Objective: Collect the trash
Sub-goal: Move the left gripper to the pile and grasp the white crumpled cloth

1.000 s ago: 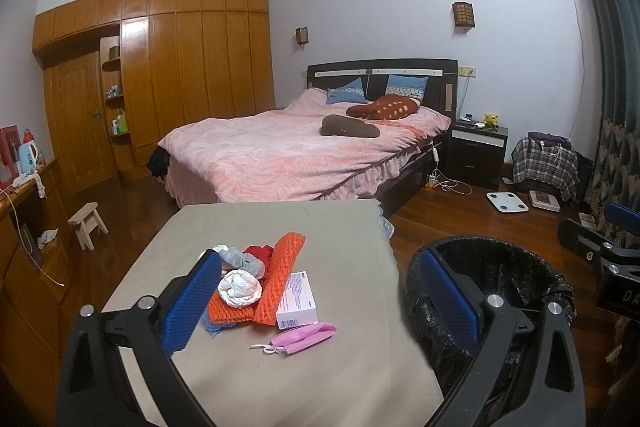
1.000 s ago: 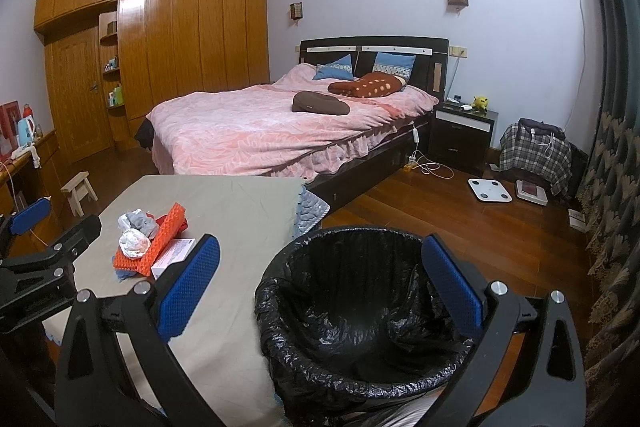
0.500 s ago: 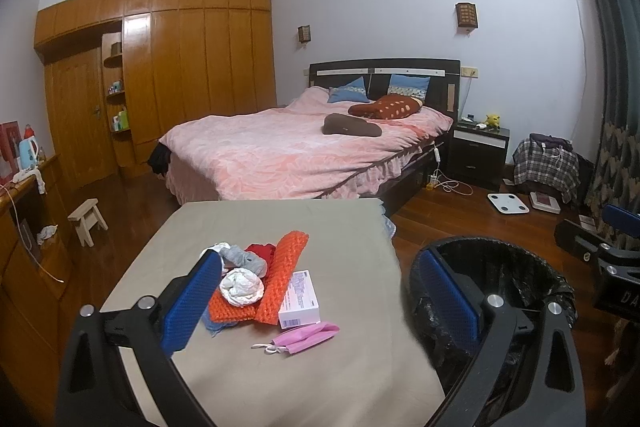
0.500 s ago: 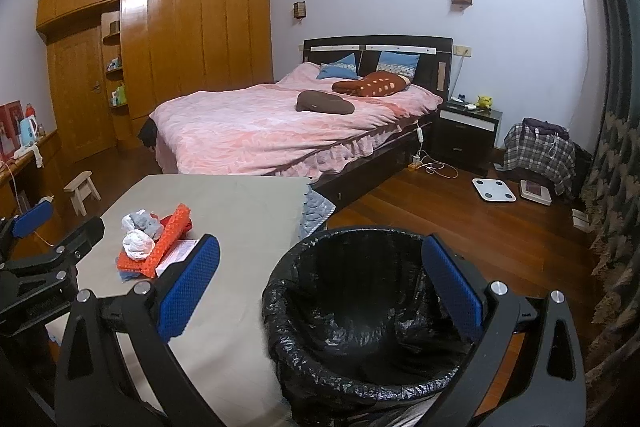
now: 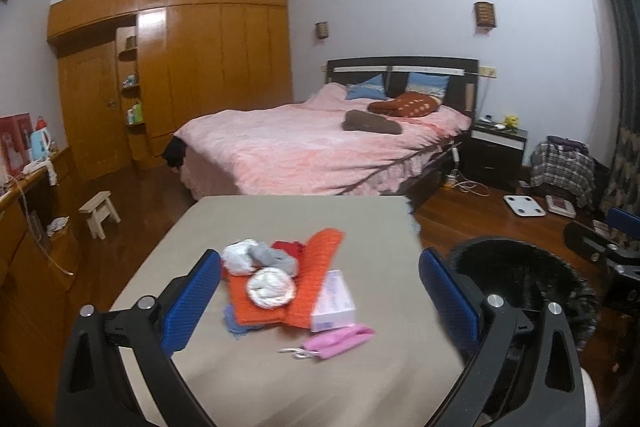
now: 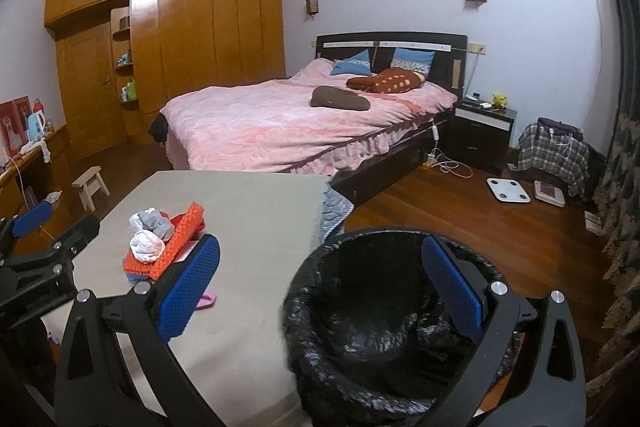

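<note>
Left gripper [image 5: 320, 301] & right gripper [image 6: 320, 285] both spread, empty; 2 paper wads [image 5: 271, 286], 1 box [image 5: 334, 301], 1 bin [image 6: 384, 327].

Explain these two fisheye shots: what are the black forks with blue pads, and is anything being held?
Those forks are handheld two-finger grippers; a person carries one in each hand, and no robot arm is involved. Each has a camera looking forward along its own fingers.

The left wrist view shows the left gripper, jaws wide apart, nothing between them. It faces a beige cloth-covered table with a small pile: an orange knobbly mat, a crumpled white paper ball, a grey and white wad, a small white and pink carton and a pink face mask.

The right wrist view shows the right gripper, also open and empty, above a round bin lined with a black plastic bag standing beside the table. The bed and wardrobe are background.
</note>
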